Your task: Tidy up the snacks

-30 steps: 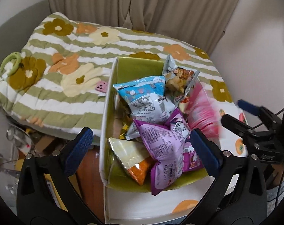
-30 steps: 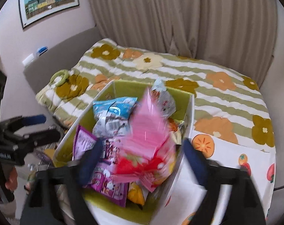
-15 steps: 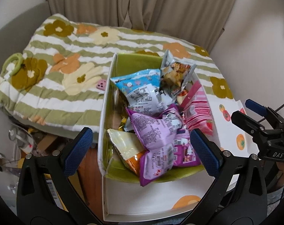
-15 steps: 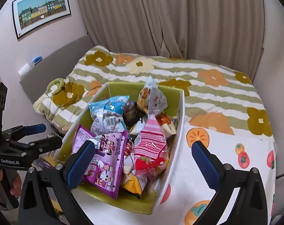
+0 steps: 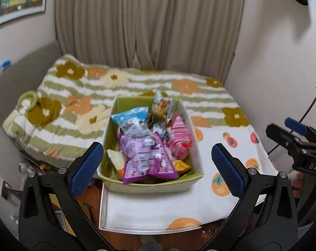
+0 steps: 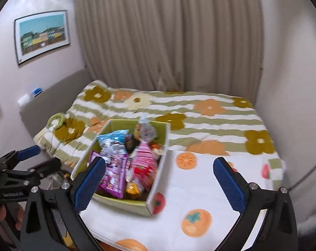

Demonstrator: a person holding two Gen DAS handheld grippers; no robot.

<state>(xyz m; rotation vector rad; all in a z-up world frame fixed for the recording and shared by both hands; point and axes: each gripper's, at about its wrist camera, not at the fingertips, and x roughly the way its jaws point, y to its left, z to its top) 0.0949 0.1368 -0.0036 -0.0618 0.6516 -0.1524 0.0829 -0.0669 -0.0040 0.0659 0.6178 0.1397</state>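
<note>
The left gripper (image 5: 158,163) hangs with its blue pads spread wide and nothing between them, and the green box (image 5: 149,185) of snacks sits straight ahead of it on a white cloth with orange fruit prints (image 5: 158,211). The right gripper (image 6: 159,179) is spread just as wide and empty, with the box ahead and to its left. In the box, a purple packet (image 5: 146,159) lies nearest, a pink striped packet (image 5: 180,136) beside it and a blue packet (image 5: 130,116) behind.
</note>
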